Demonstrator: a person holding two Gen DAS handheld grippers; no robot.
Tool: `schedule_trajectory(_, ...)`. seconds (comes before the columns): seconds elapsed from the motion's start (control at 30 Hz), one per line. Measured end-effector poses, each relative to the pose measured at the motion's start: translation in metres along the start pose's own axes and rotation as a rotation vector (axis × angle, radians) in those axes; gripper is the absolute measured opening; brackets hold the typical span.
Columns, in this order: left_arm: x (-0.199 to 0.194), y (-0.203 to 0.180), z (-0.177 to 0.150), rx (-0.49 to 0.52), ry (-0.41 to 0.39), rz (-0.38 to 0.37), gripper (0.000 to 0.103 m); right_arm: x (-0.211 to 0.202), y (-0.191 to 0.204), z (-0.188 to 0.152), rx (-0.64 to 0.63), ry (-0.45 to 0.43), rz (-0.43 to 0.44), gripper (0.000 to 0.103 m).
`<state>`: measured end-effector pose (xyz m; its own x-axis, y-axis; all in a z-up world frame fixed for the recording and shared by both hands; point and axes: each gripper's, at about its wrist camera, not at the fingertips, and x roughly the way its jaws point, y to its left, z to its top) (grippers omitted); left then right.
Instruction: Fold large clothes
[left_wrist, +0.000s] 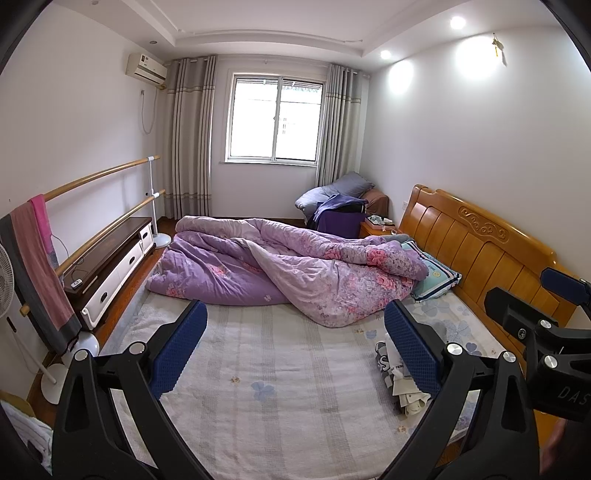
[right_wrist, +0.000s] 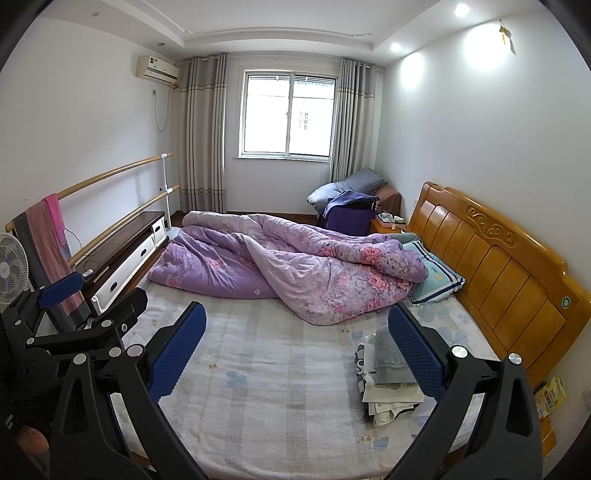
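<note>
Beside the headboard (right_wrist: 495, 258), only right view shows packets (right_wrist: 550, 397) (yellow).

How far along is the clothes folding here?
A stack of folded clothes already sits on the bed near the headboard. Nothing is in hand: the left gripper and right gripper are both open and empty. No unfolded garment shows; only the rumpled quilt.

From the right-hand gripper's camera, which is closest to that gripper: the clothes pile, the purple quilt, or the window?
1. Clothes pile, beside the right gripper, on its right.
2. Purple quilt, mid-bed.
3. Window, far wall.
</note>
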<state>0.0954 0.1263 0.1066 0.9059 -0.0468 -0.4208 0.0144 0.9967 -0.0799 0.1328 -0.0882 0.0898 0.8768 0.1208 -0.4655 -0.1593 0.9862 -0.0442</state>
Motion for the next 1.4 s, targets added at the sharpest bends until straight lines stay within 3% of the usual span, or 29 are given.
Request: schedule_trajectory(1.4, 0.014, -0.004, -0.001, 0.023, -0.005, -0.01, 0.097, 0.007, -0.017, 0.0, 0.003, 0.008, -0.013, 0.095)
